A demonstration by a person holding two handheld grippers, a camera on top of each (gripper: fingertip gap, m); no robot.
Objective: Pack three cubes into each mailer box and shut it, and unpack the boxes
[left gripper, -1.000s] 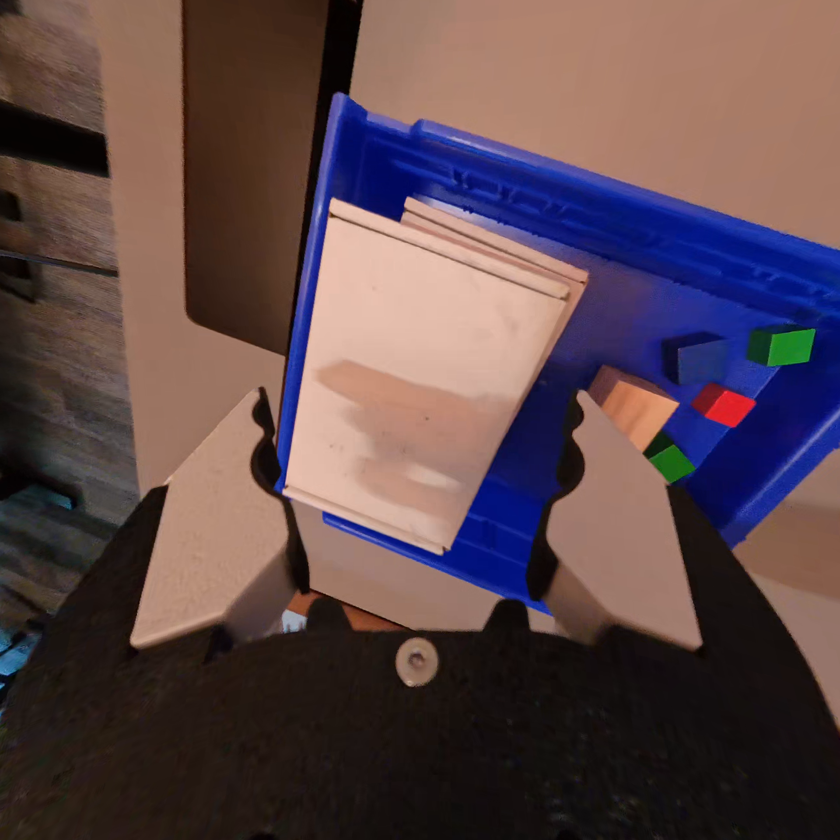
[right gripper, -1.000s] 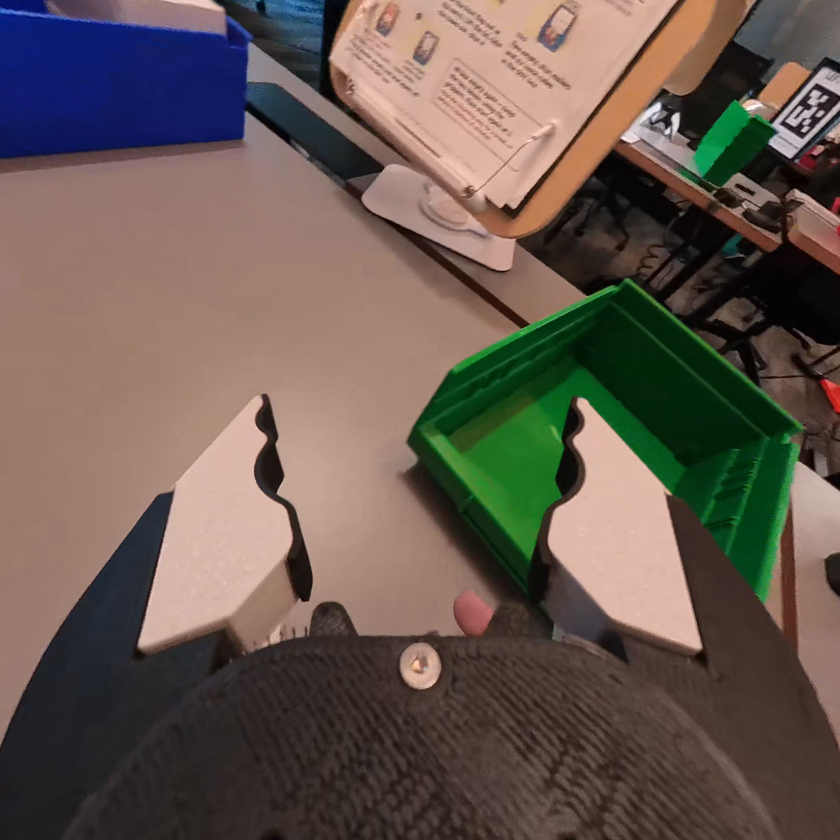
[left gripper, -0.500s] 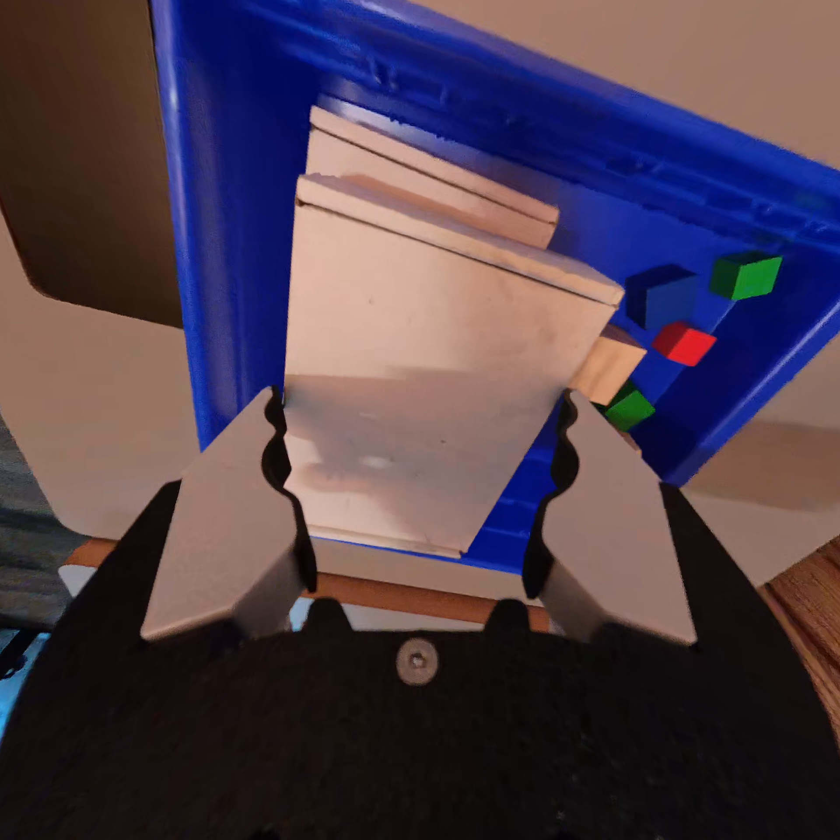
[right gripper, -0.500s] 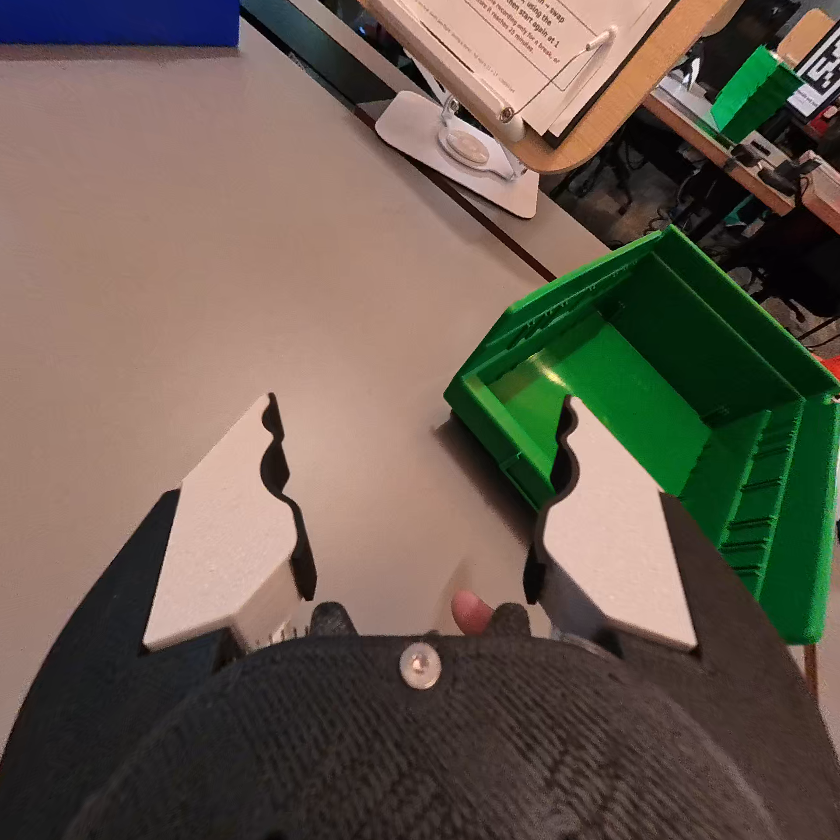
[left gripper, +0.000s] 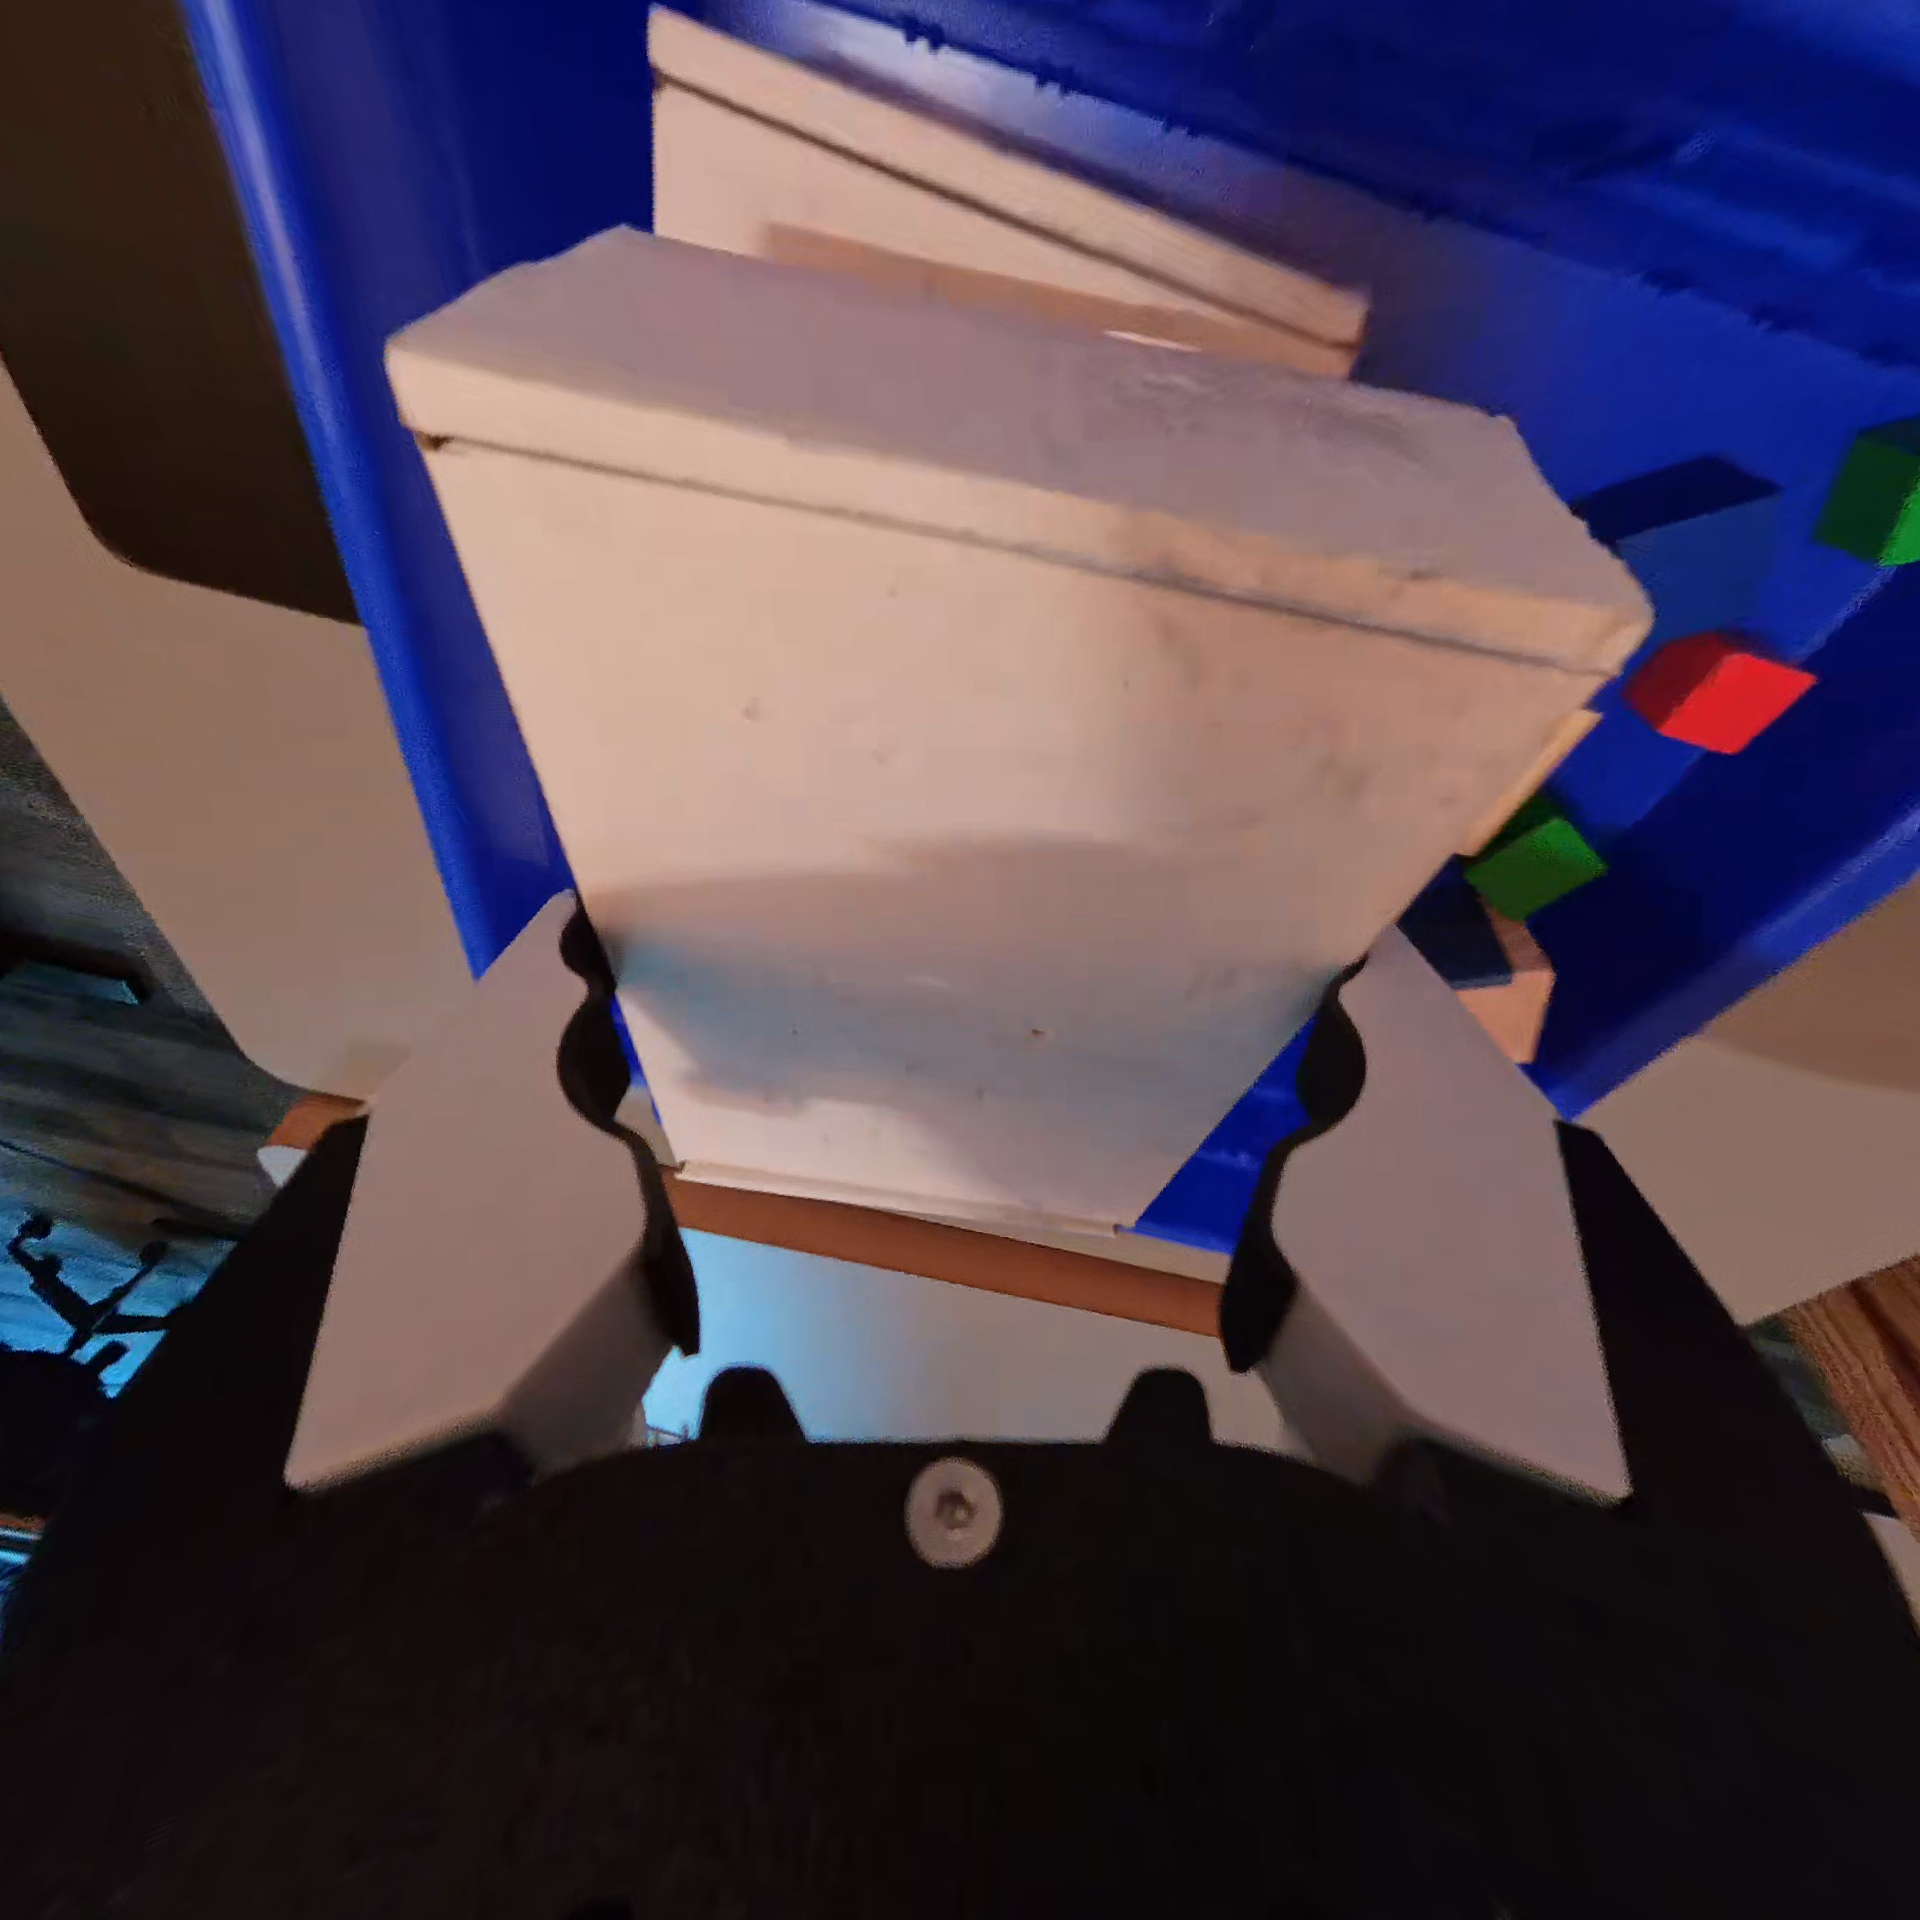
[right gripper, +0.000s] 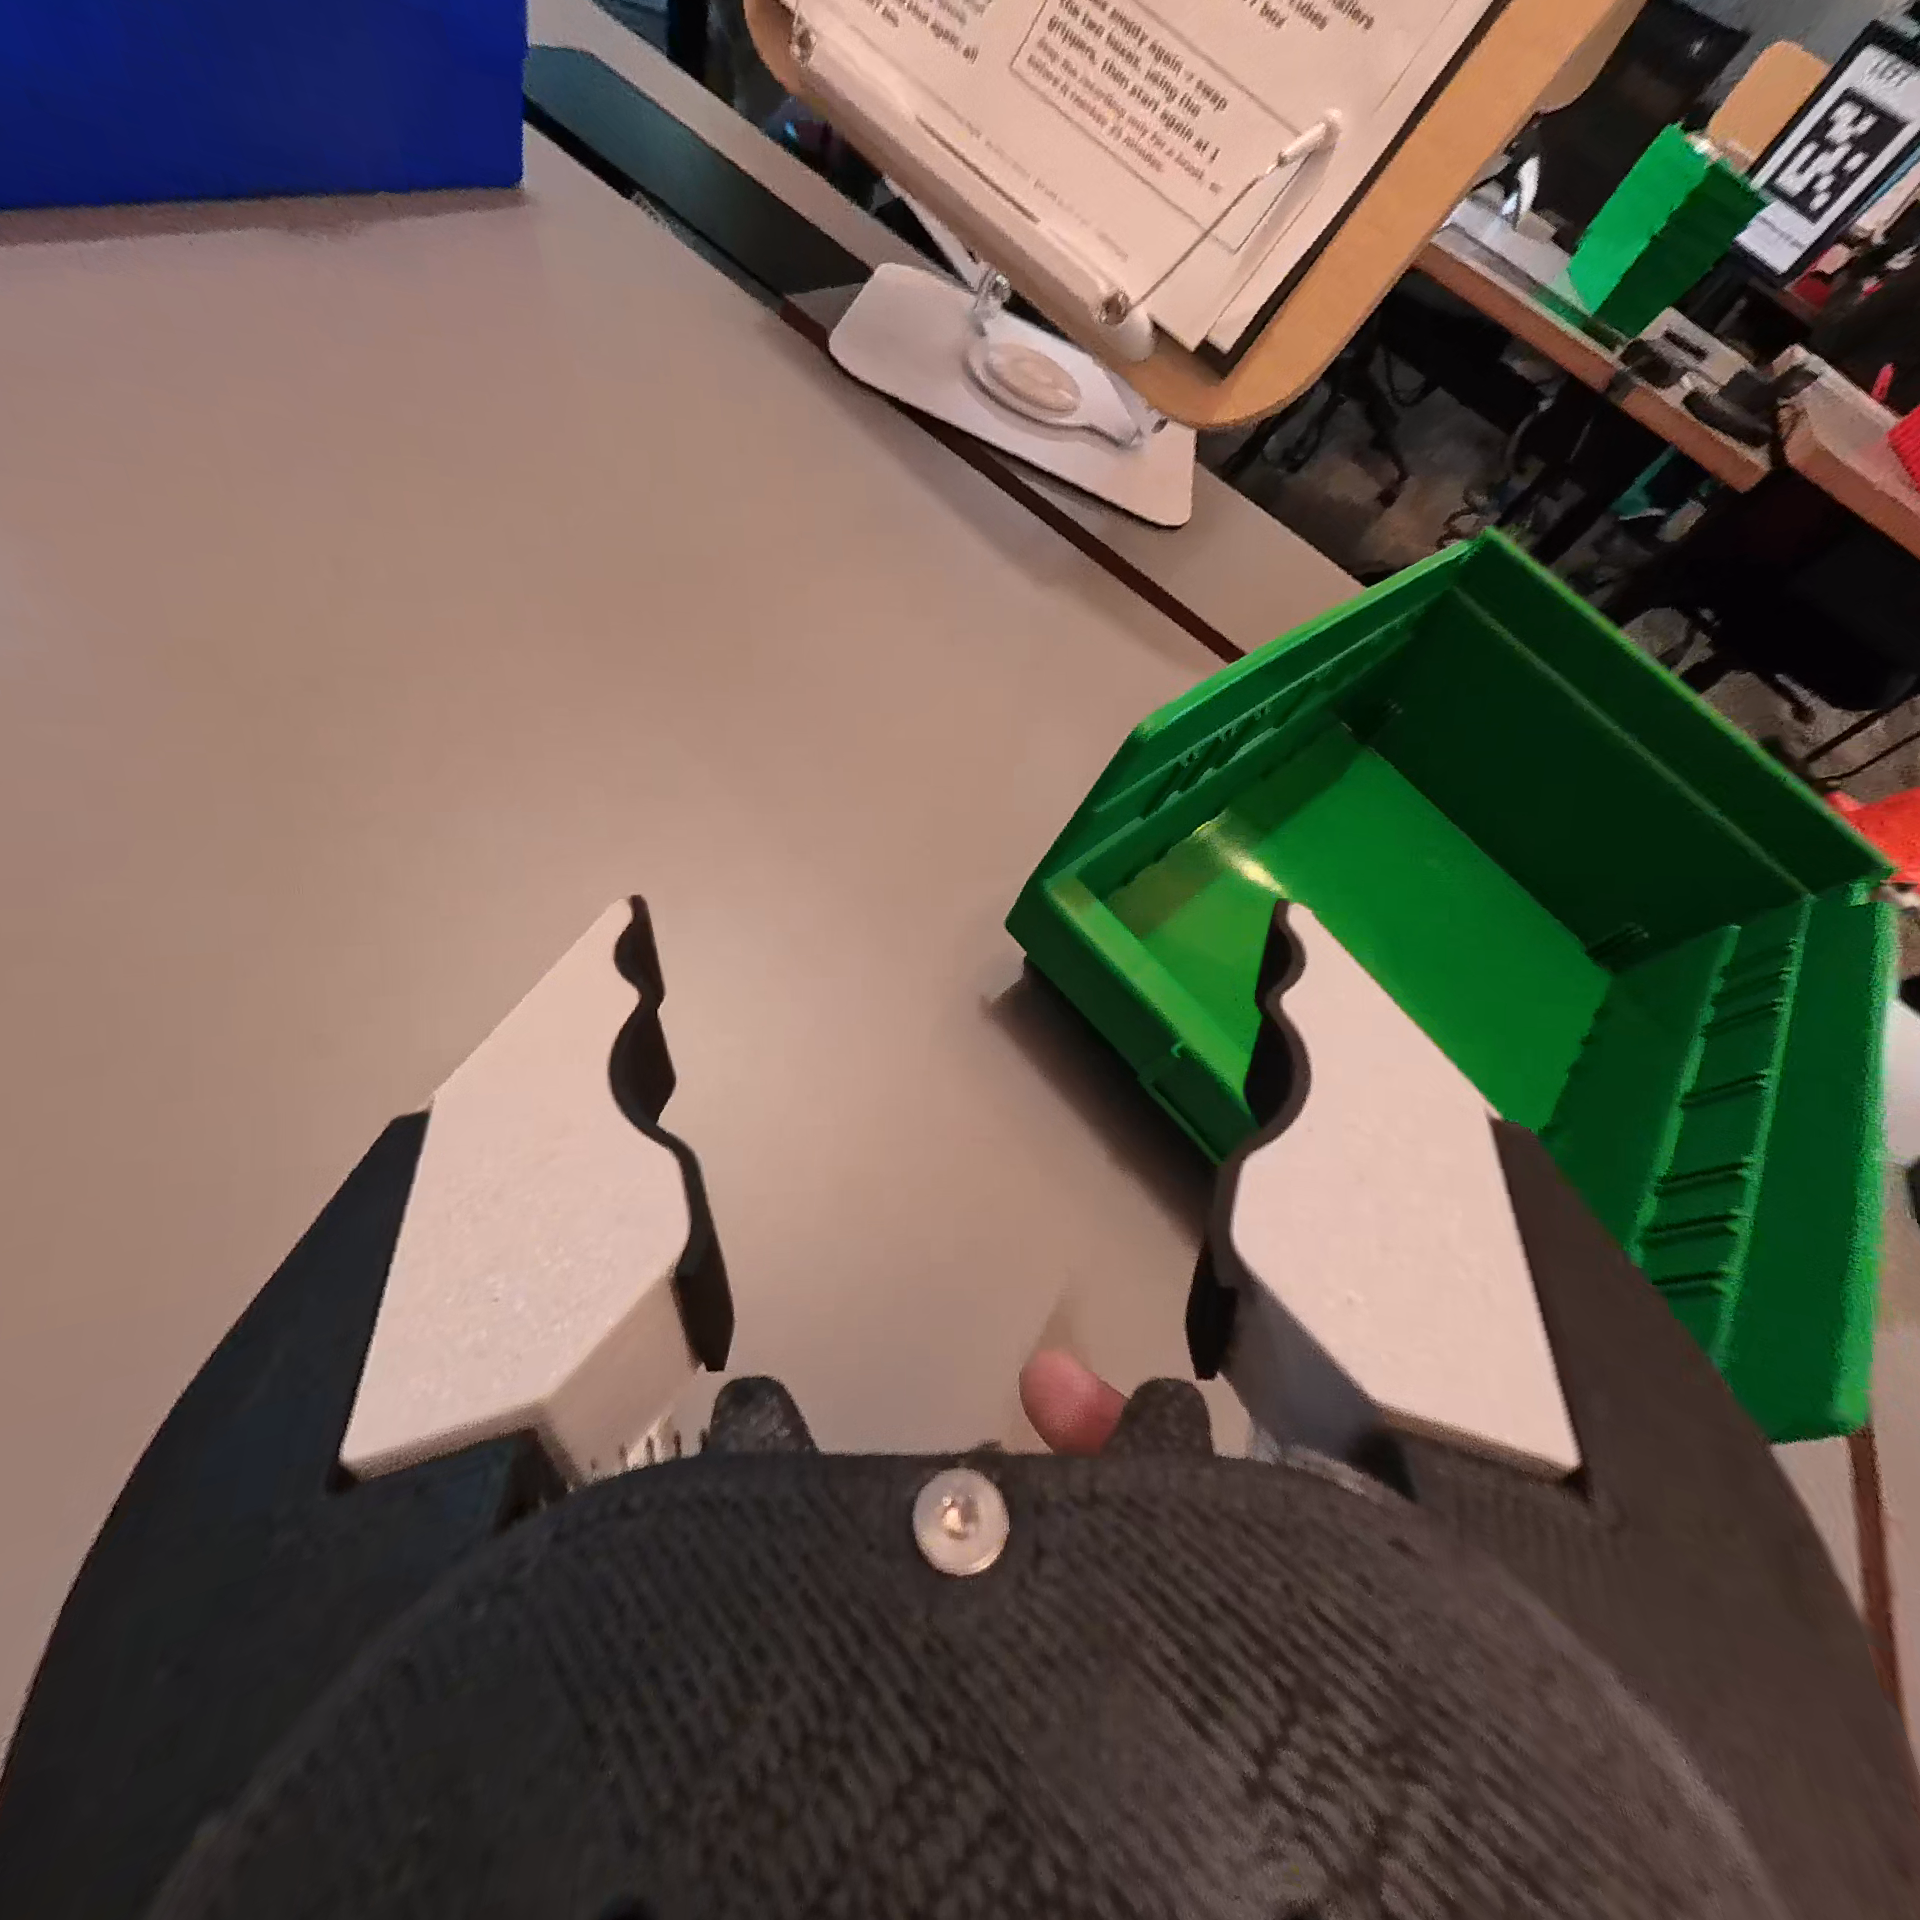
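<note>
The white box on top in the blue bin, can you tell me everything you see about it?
The white box is a flat cardboard mailer, shut, with a few small marks on its lid. It lies tilted on a second white box inside the blue bin, its near end poking over the rim. The open left tool has a finger at each side of that end; whether they touch it is unclear. Coloured cubes lie beside it.

My left wrist view is dim and warm-toned, with motion blur smearing the blue bin (left gripper: 436, 520) at the top and a curved shadow across the white mailer box (left gripper: 987, 779). My right wrist view is brighter, with glare on the green bin (right gripper: 1351, 831) floor and fisheye bending at the edges.
</note>
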